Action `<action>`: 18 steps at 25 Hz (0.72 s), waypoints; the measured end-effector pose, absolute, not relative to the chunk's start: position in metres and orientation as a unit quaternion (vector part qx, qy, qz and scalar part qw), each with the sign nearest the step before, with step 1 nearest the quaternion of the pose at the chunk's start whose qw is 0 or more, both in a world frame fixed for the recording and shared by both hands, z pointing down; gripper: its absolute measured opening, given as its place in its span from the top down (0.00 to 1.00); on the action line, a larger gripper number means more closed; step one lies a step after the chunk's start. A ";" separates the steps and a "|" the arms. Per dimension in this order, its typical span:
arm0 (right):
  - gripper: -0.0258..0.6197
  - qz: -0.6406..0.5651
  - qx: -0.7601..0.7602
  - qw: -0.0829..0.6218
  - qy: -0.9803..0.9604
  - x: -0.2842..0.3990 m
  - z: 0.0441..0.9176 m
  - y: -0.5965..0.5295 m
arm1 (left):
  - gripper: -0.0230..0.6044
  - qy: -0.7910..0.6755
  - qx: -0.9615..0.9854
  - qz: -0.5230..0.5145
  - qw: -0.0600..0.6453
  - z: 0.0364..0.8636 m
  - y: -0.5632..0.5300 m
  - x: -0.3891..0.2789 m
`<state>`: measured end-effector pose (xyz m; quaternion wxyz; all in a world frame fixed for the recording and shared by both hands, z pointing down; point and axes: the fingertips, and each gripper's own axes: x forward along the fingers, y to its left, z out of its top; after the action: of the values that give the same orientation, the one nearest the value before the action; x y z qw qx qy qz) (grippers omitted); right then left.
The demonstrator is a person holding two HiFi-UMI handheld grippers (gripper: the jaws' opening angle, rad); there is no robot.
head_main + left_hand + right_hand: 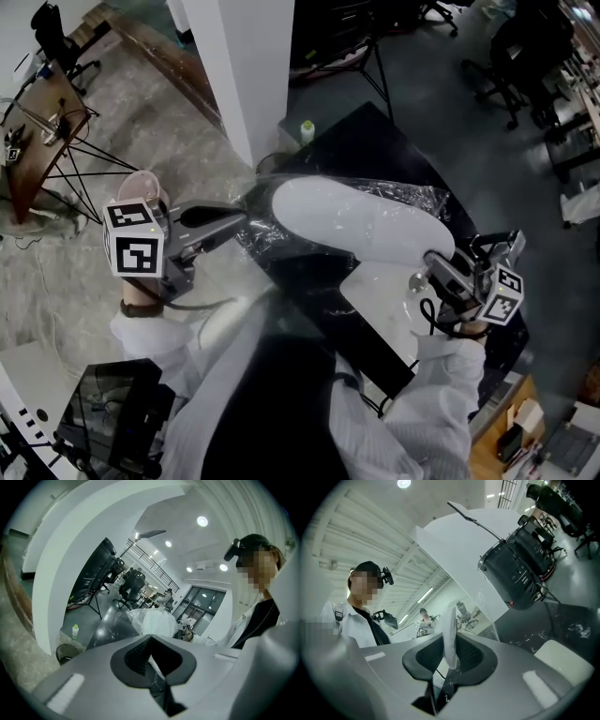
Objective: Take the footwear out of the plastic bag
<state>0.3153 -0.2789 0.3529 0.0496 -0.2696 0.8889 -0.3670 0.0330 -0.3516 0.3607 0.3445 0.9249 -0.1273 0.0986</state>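
A white piece of footwear [356, 220] lies lengthwise inside a clear plastic bag [412, 195] held above the black table [375, 141]. My left gripper [246, 222] comes in from the left and is shut on the bag's crinkled film. In the left gripper view the jaws [151, 637] pinch thin plastic, with the bag [140, 618] and footwear [157, 623] beyond. At the right end my right gripper [429, 272] is shut on the footwear. The right gripper view shows the footwear's thin white edge [451, 620] standing between the pads of the right gripper [450, 641].
A white pillar [239, 66] rises just behind the table. A small green-capped bottle [307, 131] stands at the table's far corner. A white board [384, 291] lies on the table under the bag. Office chairs [511, 56] stand far right, a wooden desk [42, 122] far left.
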 end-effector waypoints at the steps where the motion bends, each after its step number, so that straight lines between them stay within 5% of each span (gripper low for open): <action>1: 0.83 -0.365 -0.281 0.048 0.886 0.320 0.353 -0.279 | 0.96 -0.138 0.924 0.100 0.343 0.361 -0.354 0.030; 18: 0.83 -0.225 -0.625 -0.107 0.740 0.392 0.347 -0.281 | 0.96 -0.445 0.853 0.165 0.217 0.372 -0.407 0.002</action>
<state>0.3924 -0.2811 0.3470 -0.1071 -0.6247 0.7402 -0.2246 0.0017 -0.4068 0.3719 0.2167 0.8533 -0.4448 0.1647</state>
